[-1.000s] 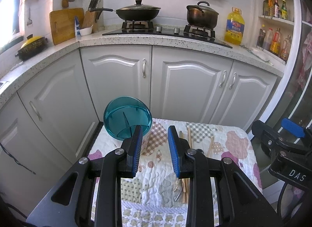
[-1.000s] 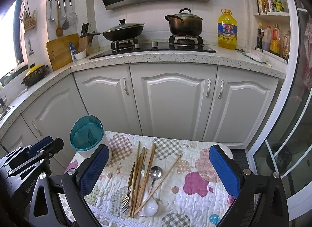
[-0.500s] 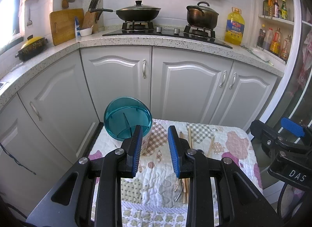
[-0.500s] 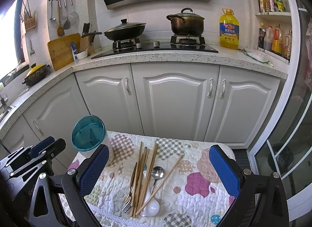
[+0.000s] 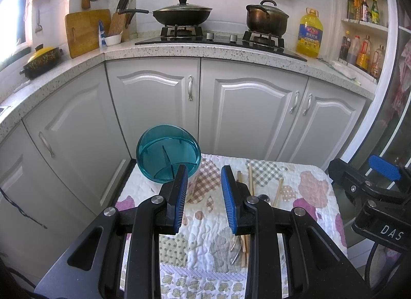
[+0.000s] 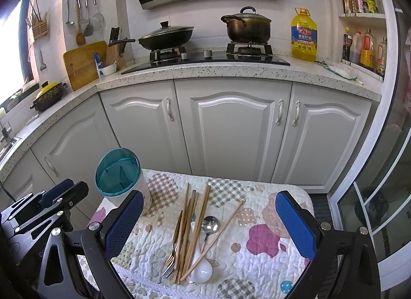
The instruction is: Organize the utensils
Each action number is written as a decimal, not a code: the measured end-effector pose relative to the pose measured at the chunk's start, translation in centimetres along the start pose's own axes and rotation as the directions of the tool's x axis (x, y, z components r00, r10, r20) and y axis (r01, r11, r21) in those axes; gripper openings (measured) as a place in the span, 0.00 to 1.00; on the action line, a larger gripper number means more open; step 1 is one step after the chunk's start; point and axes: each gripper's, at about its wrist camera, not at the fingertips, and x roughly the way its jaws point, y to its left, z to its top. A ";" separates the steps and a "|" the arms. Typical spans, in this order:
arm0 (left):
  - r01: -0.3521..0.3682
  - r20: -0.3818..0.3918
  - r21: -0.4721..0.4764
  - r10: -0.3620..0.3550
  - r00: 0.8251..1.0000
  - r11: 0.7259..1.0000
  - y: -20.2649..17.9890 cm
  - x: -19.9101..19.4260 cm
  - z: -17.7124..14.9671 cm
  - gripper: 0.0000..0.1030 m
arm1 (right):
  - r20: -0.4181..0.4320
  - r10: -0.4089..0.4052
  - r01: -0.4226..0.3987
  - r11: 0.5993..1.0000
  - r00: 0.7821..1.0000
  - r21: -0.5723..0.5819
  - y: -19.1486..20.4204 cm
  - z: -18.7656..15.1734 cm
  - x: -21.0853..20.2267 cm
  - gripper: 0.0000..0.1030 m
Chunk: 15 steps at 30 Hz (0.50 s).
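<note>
wooden chopsticks (image 6: 191, 224), a fork (image 6: 171, 260) and spoons lie bunched on the quilted cloth (image 6: 257, 260) beside the teal-rimmed holder (image 6: 120, 178); right gripper (image 6: 210, 224) gapes wide, left gripper (image 5: 203, 196) narrowly parted, both empty.

Left hand-held gripper (image 5: 203, 196): black frame, blue pads (image 5: 179, 196), silver screws.

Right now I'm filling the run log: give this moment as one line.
left claw: open, empty | right claw: open, empty | chopsticks, fork, spoons: on quilt | holder: upright
</note>
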 end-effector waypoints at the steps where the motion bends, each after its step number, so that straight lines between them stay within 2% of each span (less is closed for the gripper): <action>1: 0.000 -0.001 0.000 0.000 1.000 1.000 0.0 0.0 0.0 0.25 | -0.001 0.000 0.000 1.000 1.000 0.000 0.0 0.0 0.1 0.99; 15: 0.001 -0.001 0.003 -0.001 1.000 1.000 -0.3 0.1 -0.3 0.25 | -0.010 0.003 -0.003 1.000 1.000 -0.005 0.0 -0.2 0.2 0.99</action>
